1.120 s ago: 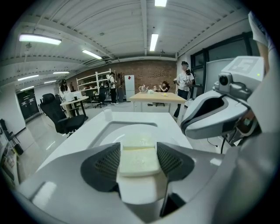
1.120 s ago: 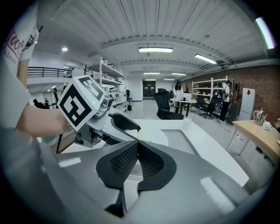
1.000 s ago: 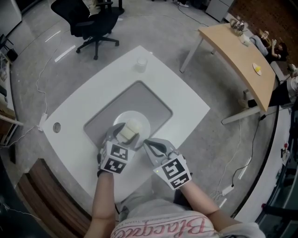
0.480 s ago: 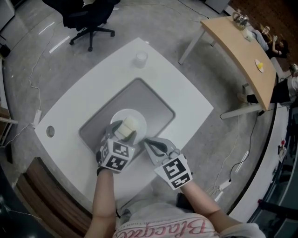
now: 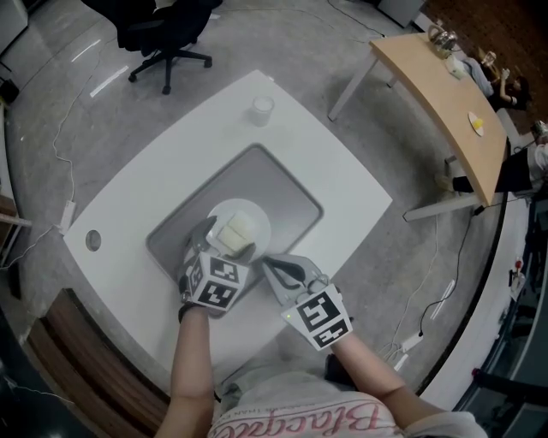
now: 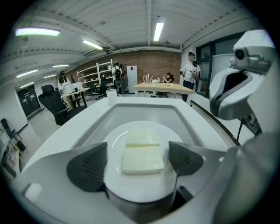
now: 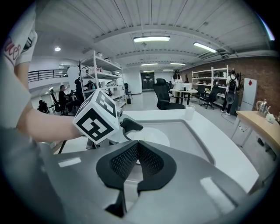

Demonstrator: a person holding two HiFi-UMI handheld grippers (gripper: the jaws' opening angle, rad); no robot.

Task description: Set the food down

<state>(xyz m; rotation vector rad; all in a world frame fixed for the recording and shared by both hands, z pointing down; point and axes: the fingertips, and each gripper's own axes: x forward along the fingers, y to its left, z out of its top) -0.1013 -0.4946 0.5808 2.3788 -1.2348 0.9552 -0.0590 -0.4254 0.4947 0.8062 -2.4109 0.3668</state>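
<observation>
The food [image 6: 143, 153], a pale two-piece block, lies flat on the white plate [image 6: 114, 146] inside the grey recessed tray [image 5: 272, 181]. My left gripper [image 6: 136, 162] straddles it and its jaws are opening: both dark pads stand off the food's sides with a gap each side. From the head view the food [image 5: 236, 230] rests on the plate [image 5: 250, 210] just ahead of the left gripper [image 5: 226, 244]. My right gripper [image 5: 278, 268] hovers just right of the left one, over the tray's near edge. In its own view the right gripper [image 7: 136, 159] has its pads pressed together with nothing between them.
The tray sits sunk in a white table [image 5: 128, 192] with a round hole [image 5: 92, 241] near its left edge. A white cup [image 5: 261, 108] stands at the far corner. A black office chair [image 5: 167, 26] and a wooden table [image 5: 445, 94] stand beyond on the floor.
The left gripper's jaws have spread apart and let go of the food, which now lies on the plate. The right gripper has hardly moved.
</observation>
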